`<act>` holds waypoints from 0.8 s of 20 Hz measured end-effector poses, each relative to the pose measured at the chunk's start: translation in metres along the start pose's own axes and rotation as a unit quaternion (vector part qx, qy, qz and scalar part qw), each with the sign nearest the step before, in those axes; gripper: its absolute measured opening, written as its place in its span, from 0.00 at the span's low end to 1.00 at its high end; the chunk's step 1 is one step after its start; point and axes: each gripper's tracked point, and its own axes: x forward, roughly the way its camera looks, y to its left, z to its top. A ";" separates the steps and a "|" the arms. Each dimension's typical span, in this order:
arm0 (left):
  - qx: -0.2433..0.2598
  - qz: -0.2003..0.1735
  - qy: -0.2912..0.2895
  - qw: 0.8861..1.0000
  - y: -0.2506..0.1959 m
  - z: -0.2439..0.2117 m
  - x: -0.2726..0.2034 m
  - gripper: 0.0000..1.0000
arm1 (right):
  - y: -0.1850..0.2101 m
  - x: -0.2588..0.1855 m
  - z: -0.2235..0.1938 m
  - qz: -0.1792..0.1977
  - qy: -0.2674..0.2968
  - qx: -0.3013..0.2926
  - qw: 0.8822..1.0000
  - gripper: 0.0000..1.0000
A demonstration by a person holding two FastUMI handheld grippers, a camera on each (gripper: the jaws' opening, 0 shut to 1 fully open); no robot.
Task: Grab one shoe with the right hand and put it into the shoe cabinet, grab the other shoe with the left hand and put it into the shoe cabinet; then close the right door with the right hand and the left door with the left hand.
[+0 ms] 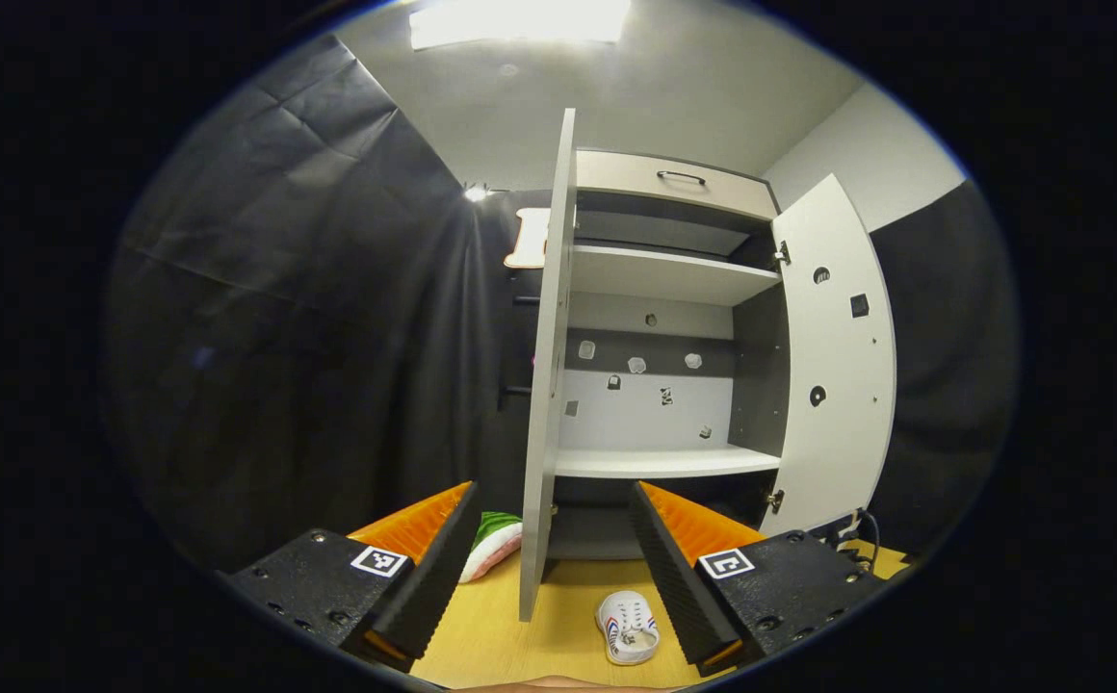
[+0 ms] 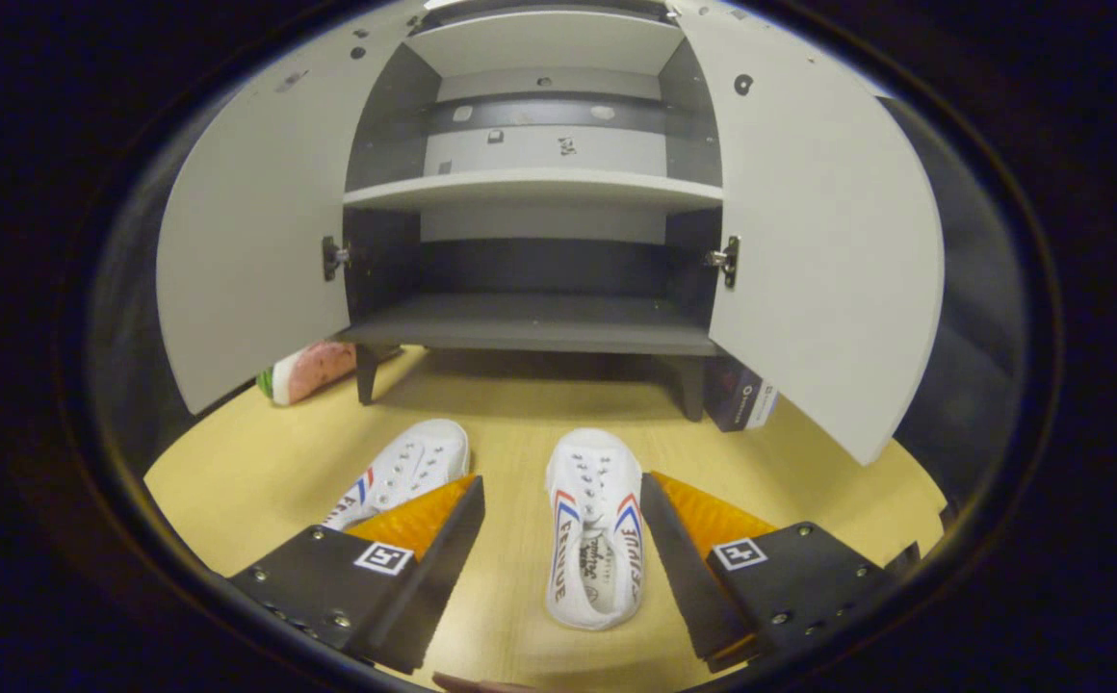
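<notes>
1. The right gripper (image 2: 563,525) has its fingers spread wide and holds nothing. One white shoe (image 2: 594,525) lies on the wooden floor (image 2: 790,452) between the two fingers, its toe pointing toward the shoe cabinet (image 2: 534,188).
2. The other shoe (image 2: 402,472) lies just outside the left-hand finger, partly hidden behind it.
3. The left gripper (image 1: 554,549) is also spread open and empty. It is held higher and looks at the cabinet; the edge of the left door (image 1: 544,385) stands between its fingers.
4. Both doors are open, the right door (image 2: 823,221) too, and the shelves carry no shoes.
5. The step in hand seems to be the first one: the right hand grabs a shoe.
6. The next move probably calls for lowering the right fingers around the sides of the shoe between them and pressing them together before lifting it toward the lower shelf (image 2: 530,322).
</notes>
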 end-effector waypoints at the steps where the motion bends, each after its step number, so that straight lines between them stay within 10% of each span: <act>1: 0.001 0.000 0.000 1.000 -0.001 0.001 -0.001 0.94 | -0.002 0.007 -0.008 -0.005 0.010 0.005 1.000 0.95; 14: -0.008 -0.037 0.048 0.998 -0.030 -0.039 0.006 0.94 | -0.013 0.050 -0.047 -0.032 0.059 0.018 0.998 0.83; 16: -0.009 -0.041 0.051 0.998 -0.034 -0.043 0.008 0.94 | -0.014 0.053 -0.047 -0.045 0.053 0.027 0.997 0.43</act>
